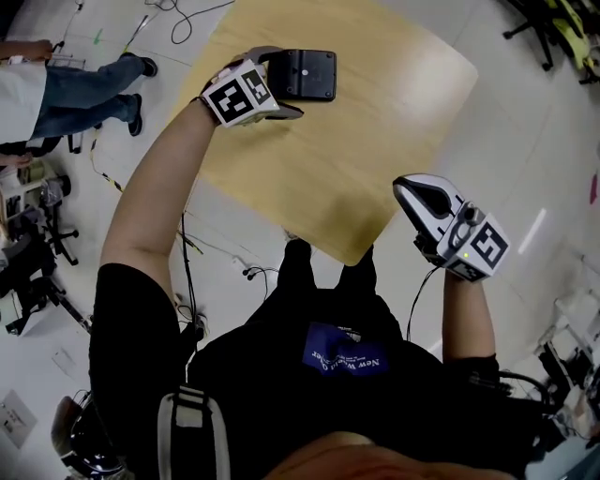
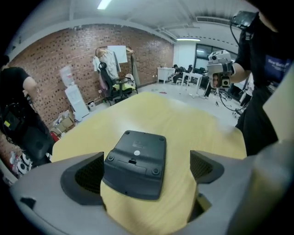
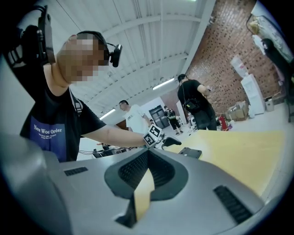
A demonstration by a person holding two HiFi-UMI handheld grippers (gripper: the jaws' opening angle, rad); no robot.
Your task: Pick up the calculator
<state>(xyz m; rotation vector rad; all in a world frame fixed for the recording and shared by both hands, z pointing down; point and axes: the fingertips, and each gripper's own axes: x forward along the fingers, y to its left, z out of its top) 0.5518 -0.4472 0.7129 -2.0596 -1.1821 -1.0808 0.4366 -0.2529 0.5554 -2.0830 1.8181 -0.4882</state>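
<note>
The black calculator [image 1: 307, 73] lies face down on the far part of the wooden table [image 1: 375, 122]; its underside with rubber feet fills the left gripper view [image 2: 137, 158]. My left gripper [image 1: 286, 84] reaches down over its left end with jaws spread wide. In the left gripper view [image 2: 144, 167] the near end of the calculator sits between the pads, close to the left pad [image 2: 85, 176] and with bare table before the right pad [image 2: 204, 167]. My right gripper [image 1: 403, 187] hovers beside the table's near right corner, holding nothing, its fingers [image 3: 154, 172] closed together.
A person in jeans [image 1: 66, 89] stands beyond the table's left side, with cables [image 1: 178, 19] on the floor nearby. An office chair [image 2: 117, 87] and a person in black [image 2: 20, 114] stand before the brick wall. Equipment clutters the floor at left [image 1: 33, 253].
</note>
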